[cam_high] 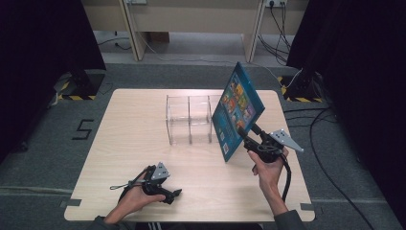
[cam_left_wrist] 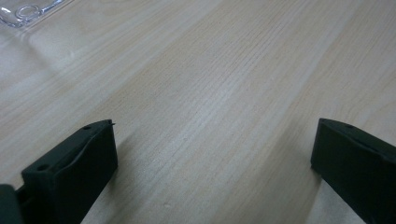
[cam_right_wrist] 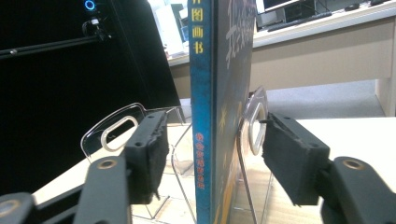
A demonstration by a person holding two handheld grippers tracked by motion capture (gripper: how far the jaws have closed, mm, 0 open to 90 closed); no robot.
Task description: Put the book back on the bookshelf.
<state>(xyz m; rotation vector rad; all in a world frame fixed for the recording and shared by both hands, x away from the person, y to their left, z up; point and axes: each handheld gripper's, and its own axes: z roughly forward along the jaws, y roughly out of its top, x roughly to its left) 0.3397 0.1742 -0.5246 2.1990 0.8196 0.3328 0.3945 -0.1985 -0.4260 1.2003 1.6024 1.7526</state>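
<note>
The thin blue picture book with a bright illustrated cover [cam_high: 237, 111] is standing right of centre in the high view, at the right end of the clear plastic three-bay rack [cam_high: 189, 120]. Its lower edge is sitting low by the rack's right end, but whether it is resting inside the last bay or just beside it on the pale wooden surface [cam_high: 129, 143] is hard to tell, since the book is covering that end of the rack. The book's long axis is running from lower left to upper right in that view, and it is tilting, its top corner leaning toward the upper part of the frame and its cover facing left. In the right gripper view the book [cam_right_wrist: 219, 93] is appearing edge-on and upright, its spine with yellow characters facing the camera; its top is cut off by the frame's upper edge and its foot by the lower edge, and the cover art is too foreshortened to read.

The right tongs [cam_right_wrist: 210, 158] are standing spread on either side of the spine, with a visible gap between each pad [cam_right_wrist: 289, 158] and the book, so they are not pinching it. The clear rack's handles and wire feet [cam_right_wrist: 116, 130] are showing behind the pads.

The left tongs [cam_left_wrist: 212, 154] are spread wide over bare wood at the lower left of the high view [cam_high: 176, 193], well apart from the book. A corner of the clear rack [cam_left_wrist: 25, 11] is peeking in at the upper left of the left gripper view, mostly cut off.
</note>
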